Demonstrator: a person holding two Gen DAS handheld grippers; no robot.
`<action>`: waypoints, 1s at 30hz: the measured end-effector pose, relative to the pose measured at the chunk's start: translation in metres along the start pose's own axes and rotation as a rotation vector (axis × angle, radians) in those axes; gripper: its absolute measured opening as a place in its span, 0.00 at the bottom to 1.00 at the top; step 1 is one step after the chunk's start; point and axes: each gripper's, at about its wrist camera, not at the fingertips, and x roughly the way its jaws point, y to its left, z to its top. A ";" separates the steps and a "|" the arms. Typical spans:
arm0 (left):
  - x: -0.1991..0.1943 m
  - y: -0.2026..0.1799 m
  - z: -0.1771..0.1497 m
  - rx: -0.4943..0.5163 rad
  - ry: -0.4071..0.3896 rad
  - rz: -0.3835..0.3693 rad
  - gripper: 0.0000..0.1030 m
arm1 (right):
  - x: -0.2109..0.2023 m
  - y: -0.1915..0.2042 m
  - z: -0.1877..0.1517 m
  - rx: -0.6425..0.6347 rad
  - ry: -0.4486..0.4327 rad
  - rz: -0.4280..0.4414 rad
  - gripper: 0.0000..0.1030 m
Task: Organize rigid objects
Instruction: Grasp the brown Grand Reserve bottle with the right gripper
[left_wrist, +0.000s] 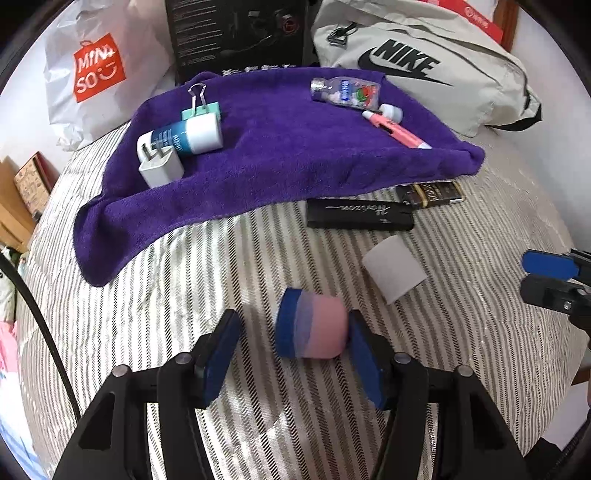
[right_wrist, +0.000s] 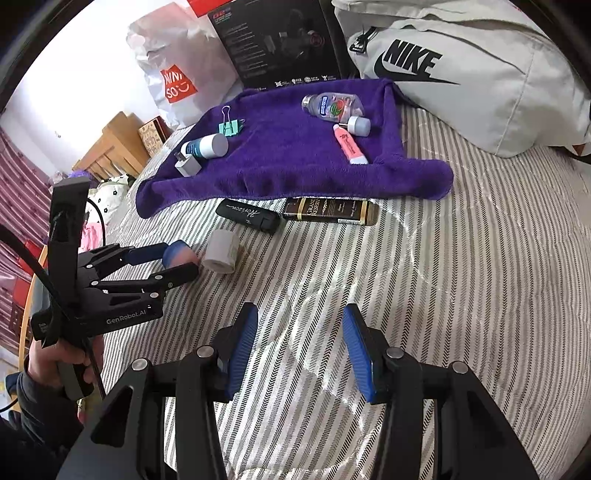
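A: Where's the pink-and-blue cylinder (left_wrist: 312, 328) right now?

B: Lying on its side on the striped bed (left_wrist: 184, 280), between the fingers of the left tongs (left_wrist: 293, 356). The right-hand pad looks to be touching its pink end; the other pad stands clear of it, so the tongs are spread apart, not clamped.

A: And the right tongs (right_wrist: 300, 347)?

B: Spread wide over bare bedspread, holding nothing.

A: How will the cylinder handle?

B: I'd judge it light. It's blurred, so I can't say for sure whether it's hard plastic or something softer. Being round, it could roll on the soft bedding. I'd grip across the curved middle, squarely, so it doesn't squirt out endwise.

A: Where would it go?

B: Probably the purple towel (left_wrist: 277, 147), where the white-capped bottle (left_wrist: 184, 138), charger plug (left_wrist: 160, 168), binder clip (left_wrist: 201, 107), sanitizer bottle (left_wrist: 345, 92) and pink highlighter (left_wrist: 397, 133) already lie. The grey roll (left_wrist: 393, 269), the black Horizon case (left_wrist: 360, 218) and the dark Grand Reserve box (right_wrist: 330, 211) sit off the towel on the bed.
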 end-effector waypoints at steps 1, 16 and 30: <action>-0.001 -0.001 -0.001 0.008 -0.006 0.000 0.40 | 0.001 -0.001 0.000 0.001 0.001 -0.001 0.46; -0.004 -0.006 0.000 0.043 -0.014 -0.061 0.35 | 0.051 0.002 0.053 -0.257 0.013 -0.178 0.46; -0.005 0.003 0.000 0.022 -0.010 -0.120 0.35 | 0.068 0.018 0.057 -0.535 0.022 -0.100 0.39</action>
